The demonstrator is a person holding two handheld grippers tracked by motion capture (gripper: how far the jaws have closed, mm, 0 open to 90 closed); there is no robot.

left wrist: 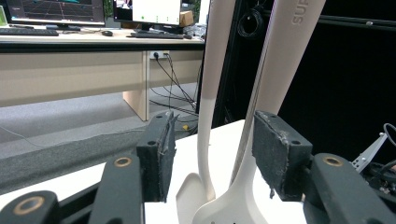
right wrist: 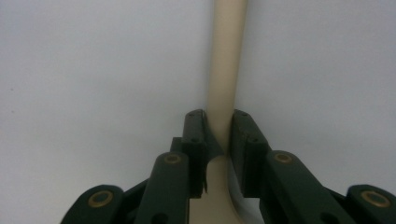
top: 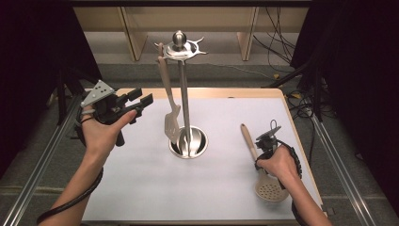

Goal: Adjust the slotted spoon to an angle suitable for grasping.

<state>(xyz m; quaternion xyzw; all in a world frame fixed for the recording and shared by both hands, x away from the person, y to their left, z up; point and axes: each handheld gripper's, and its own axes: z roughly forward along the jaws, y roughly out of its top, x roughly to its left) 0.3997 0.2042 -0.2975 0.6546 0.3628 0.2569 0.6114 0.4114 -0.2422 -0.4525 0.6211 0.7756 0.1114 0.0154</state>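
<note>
Right tongs (top: 266,149) clamp the skimmer's (top: 270,188) handle flat on the tabletop (top: 141,188); left tongs (top: 139,102) hover wide apart near the rack (top: 185,94). Next, probably: lift, hook it beside the hanging spatula (top: 170,113).

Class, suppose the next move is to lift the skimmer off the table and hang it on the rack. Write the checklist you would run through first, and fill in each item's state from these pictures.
1. Right gripper shut on the skimmer handle: ok; the jaws clamp it just above the bowl.
2. Skimmer free to lift: ok; it lies flat on the table with nothing on it.
3. Free hook on the rack: ok; several prongs look bare, and a spatula hangs on the left one.
4. Left gripper out of the way: ok; it is open, held left of the rack, holding nothing.
5. Hanging hole in the skimmer's handle: cannot tell.
6. Rack stands steady: ok; upright on its round base.
</note>
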